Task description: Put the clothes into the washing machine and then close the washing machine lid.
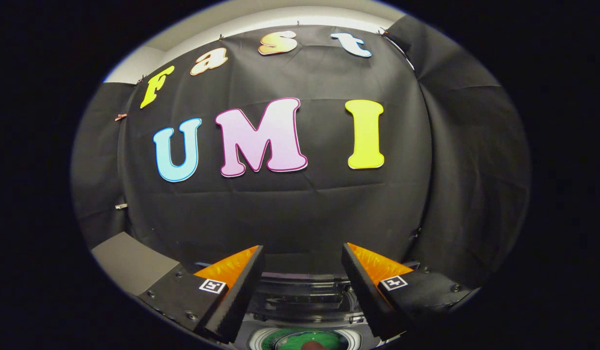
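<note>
The claw [302, 257] hangs level before the booth's black cloth wall [300, 214], its two fingers spread wide with nothing between them. They aim at the cloth rather than down at any load, a carrying or approach posture, not a grasp.

Low between the fingers, at six o'clock from the claw's midpoint, sits the top of the washing machine [304, 301]: a dark, glossy panel with a pale round rim [261, 338] nearer the camera. Inside that rim lies something green [300, 340], possibly a garment already in the tub, though it could equally be a tinted window, and the fisheye's margin blurs it too much to say. A small reddish-brown spot at its near edge cannot be identified.

At about eight o'clock from the left finger [241, 287], a grey slab of bench [129, 260] runs off toward the wall.

The right finger [363, 287] mirrors the left, both well above the machine and touching nothing. With the fingers empty and parted, the likely reading is a pause over the machine, either before fetching clothes or before reaching for the lid; whether the lid is up cannot be told.
</note>
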{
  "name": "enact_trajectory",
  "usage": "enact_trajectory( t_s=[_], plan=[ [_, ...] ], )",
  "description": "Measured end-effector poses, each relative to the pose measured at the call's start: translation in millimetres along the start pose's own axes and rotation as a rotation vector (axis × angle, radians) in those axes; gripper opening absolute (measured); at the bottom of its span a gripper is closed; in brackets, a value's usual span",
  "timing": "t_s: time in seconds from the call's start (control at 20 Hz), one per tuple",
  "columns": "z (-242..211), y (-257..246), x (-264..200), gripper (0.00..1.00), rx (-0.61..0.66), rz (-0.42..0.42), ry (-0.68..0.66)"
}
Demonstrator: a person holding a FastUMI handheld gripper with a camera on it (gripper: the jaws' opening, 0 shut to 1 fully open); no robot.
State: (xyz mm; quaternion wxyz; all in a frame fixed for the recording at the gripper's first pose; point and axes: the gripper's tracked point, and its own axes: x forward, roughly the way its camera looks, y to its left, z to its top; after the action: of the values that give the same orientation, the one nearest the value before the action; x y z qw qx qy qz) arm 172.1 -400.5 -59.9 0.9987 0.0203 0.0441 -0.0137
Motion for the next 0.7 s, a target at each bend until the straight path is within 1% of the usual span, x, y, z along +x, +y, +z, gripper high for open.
enact_trajectory(
  t_s=[0.2, 0.4, 0.55, 0.6, 0.7],
  plan=[
    [-8.3, -0.5, 34.1, 0.99, -0.022, -0.019, 0.035],
    [-31.1, 2.0, 53.0, 0.99, -0.046, -0.022, 0.107],
    [-55.6, 5.1, 52.9, 0.99, -0.035, -0.01, 0.199],
    [-49.0, 4.0, 50.2, 0.99, -0.025, -0.008, 0.167],
    [-55.4, 4.4, 51.9, 0.98, -0.024, -0.006, 0.184]
  ],
)
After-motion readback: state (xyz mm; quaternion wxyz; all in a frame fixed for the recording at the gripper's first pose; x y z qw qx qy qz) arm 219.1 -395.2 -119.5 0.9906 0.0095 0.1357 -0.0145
